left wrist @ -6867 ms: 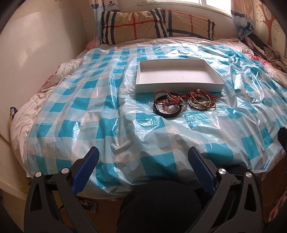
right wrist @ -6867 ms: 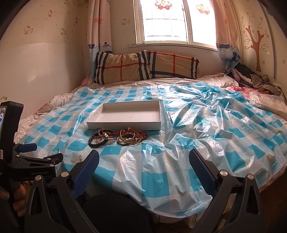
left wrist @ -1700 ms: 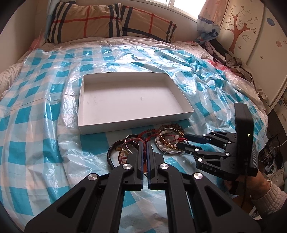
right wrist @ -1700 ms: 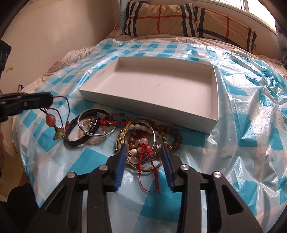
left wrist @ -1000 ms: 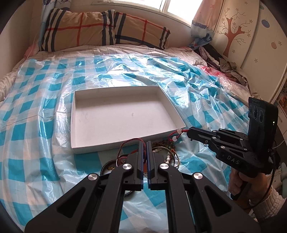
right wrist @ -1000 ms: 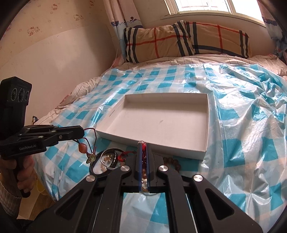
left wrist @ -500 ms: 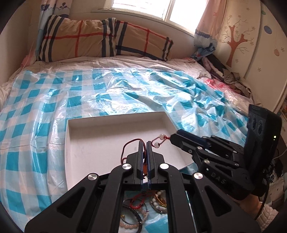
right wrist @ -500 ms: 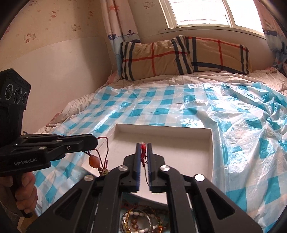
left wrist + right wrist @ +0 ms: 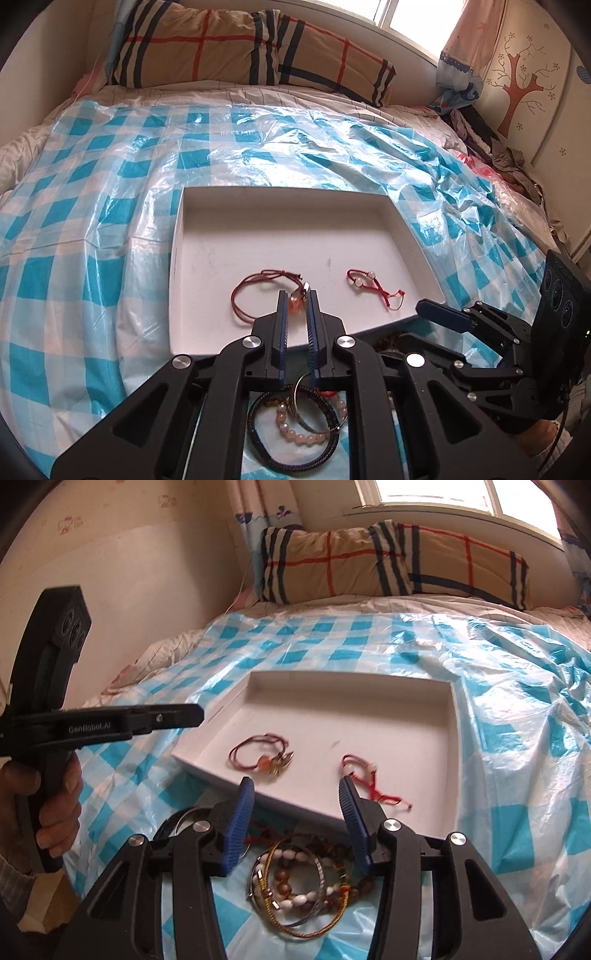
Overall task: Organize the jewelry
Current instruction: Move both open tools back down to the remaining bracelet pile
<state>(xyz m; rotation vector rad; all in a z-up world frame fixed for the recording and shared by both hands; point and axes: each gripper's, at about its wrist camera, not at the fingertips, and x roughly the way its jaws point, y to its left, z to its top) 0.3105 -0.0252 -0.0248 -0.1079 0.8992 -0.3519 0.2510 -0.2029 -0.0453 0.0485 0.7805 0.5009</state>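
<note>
my left gripper point(image 9: 295, 299) jaws opening, nothing pinched | right gripper point(image 9: 295, 786) stood apart, empty | both bracelets lay near tray point(image 9: 177, 266) front edge | tray's back half was bare

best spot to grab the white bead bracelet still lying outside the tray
Grip the white bead bracelet on its near arc, coming from above with the right gripper, whose jaws are open. It lies flat, tangled with other bangles, so pinch across one bead strand.
</note>
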